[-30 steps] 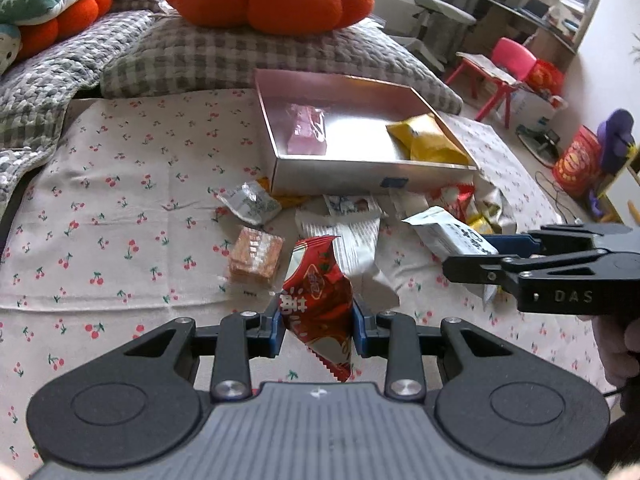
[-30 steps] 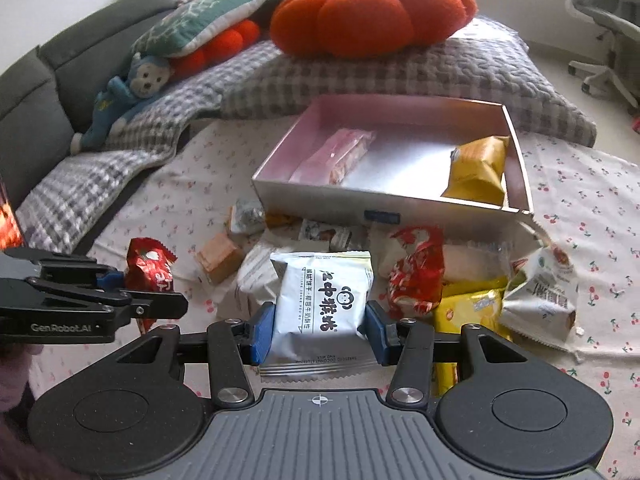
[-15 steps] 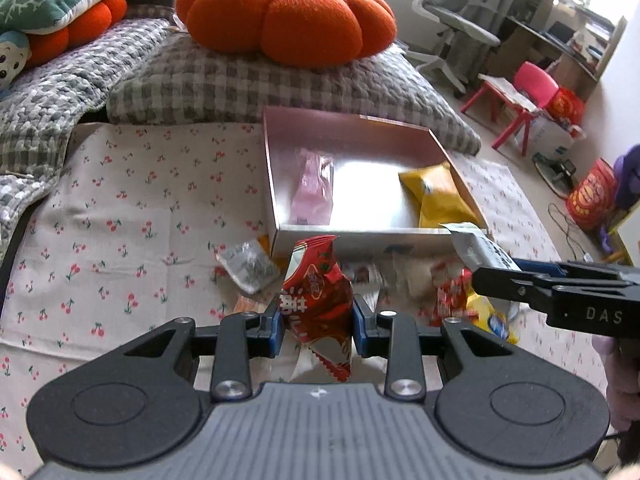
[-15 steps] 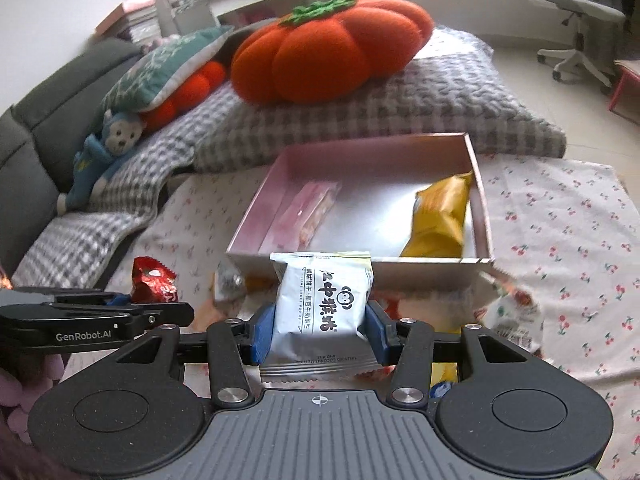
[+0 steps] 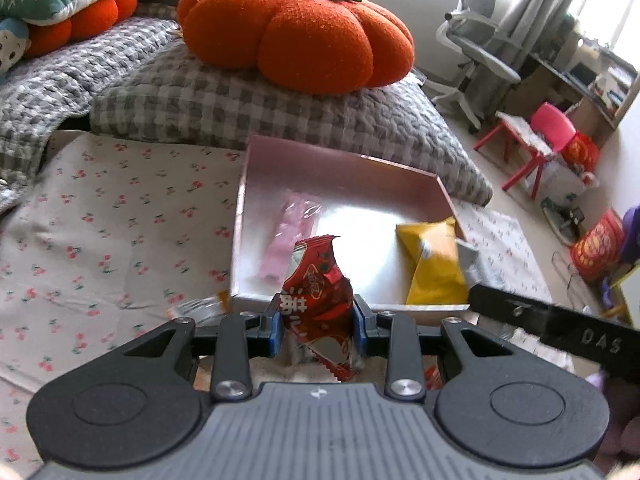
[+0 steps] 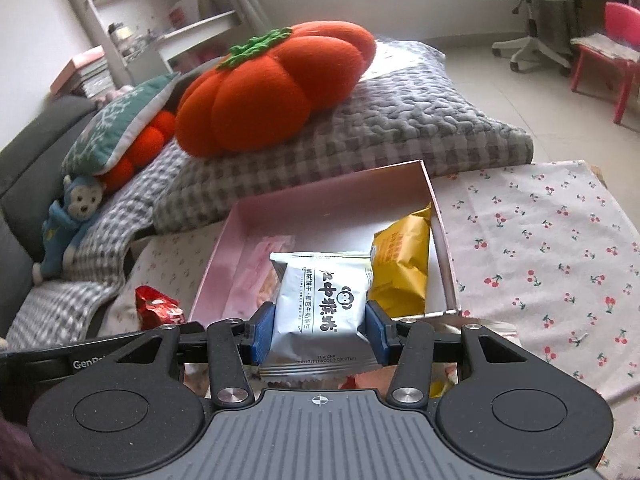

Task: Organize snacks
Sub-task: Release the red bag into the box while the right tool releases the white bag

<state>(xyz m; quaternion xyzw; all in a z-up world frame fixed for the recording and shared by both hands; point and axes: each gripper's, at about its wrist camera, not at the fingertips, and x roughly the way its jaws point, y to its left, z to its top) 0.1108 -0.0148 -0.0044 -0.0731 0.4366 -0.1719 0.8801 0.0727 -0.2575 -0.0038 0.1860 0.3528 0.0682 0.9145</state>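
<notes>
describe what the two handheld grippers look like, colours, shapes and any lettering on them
Both are matte black. The left gripper has a ribbed grey base plate, two round black discs, silver bolts on its linkage arms and blue pads inside the fingers. Seen side-on, it reads GenRo, the rest hidden. The right gripper has the same build and blue pads; its side carries pale DAS lettering.

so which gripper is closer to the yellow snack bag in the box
Right. The right gripper, shut on a white packet, is just in front of the yellow bag. The left gripper, holding a red packet, is further left, nearer the pink packet.
</notes>
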